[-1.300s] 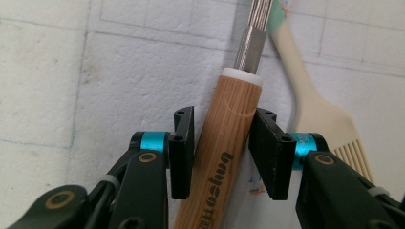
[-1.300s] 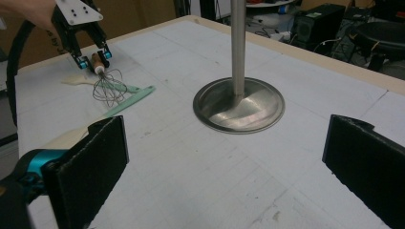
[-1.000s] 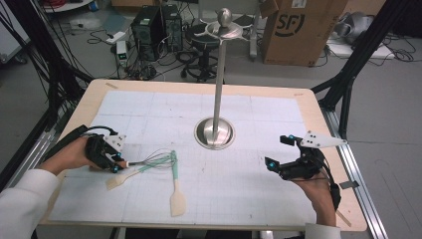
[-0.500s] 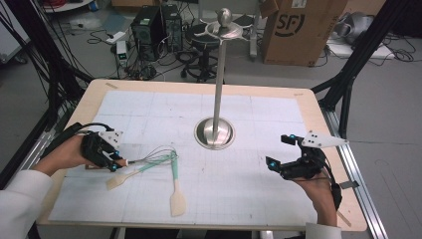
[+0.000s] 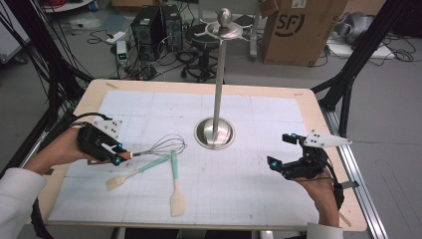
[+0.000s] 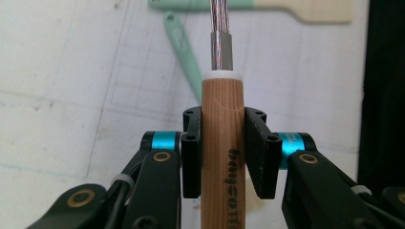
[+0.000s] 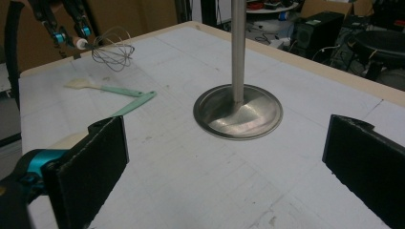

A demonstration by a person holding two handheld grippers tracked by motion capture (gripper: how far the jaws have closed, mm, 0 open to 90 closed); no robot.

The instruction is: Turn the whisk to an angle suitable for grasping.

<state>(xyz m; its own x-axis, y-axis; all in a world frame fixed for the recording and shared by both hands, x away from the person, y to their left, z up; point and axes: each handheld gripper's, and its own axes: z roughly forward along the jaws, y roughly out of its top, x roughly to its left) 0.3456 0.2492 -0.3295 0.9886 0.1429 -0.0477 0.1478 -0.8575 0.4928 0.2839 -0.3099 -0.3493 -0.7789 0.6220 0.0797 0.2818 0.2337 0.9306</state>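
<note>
On the left side of the tabletop [image 5: 278, 107], the left gripper [image 5: 118, 155] has its jaws clamped on the wooden handle of the whisk [image 5: 164, 146], and since a second ago it has lifted it: the wire head now hangs clear of the mat, just above the two green-handled spatulas [image 5: 173, 177] that lie crossed beneath it. That looks like the pickup done, with the carry to the steel stand [image 5: 217, 94] likely next. Across the tabletop, the right gripper [image 5: 284, 150] has not moved; its jaws stand wide apart, holding nothing, pointed toward the stand's round base.
</note>
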